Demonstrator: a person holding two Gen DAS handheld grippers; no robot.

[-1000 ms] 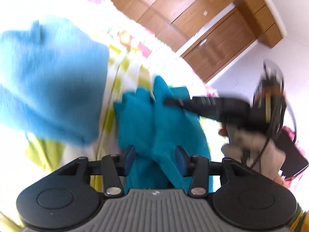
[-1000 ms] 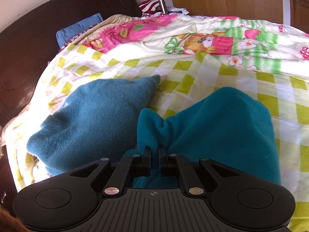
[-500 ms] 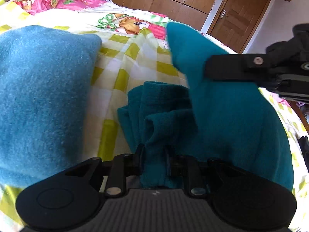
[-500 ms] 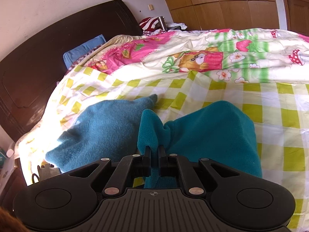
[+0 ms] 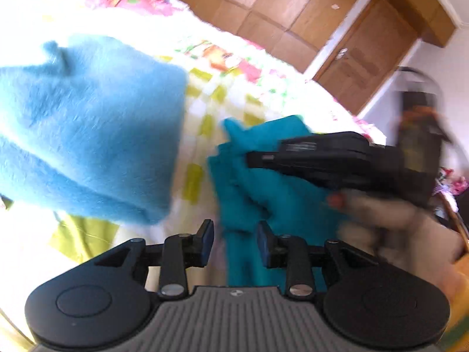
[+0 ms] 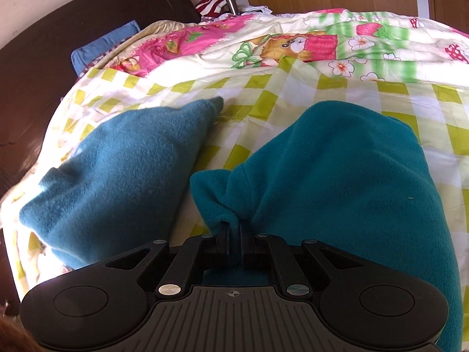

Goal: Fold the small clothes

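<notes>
Pinching a bunched edge of the teal fleece garment [image 6: 346,176], the right claw [image 6: 233,231] holds it over the checked bedspread [image 6: 263,99]. The left claw [image 5: 234,242] stands wide, fingers either side of the same cloth without gripping.

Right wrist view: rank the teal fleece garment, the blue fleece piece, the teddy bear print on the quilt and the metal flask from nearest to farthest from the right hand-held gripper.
1. Teal fleece garment: pinched in the right hand-held gripper, spreading right.
2. Blue fleece piece: lying on the bed to the left.
3. Teddy bear print: mid-bed, ahead.
4. Metal flask: far end, by the headboard.
</notes>
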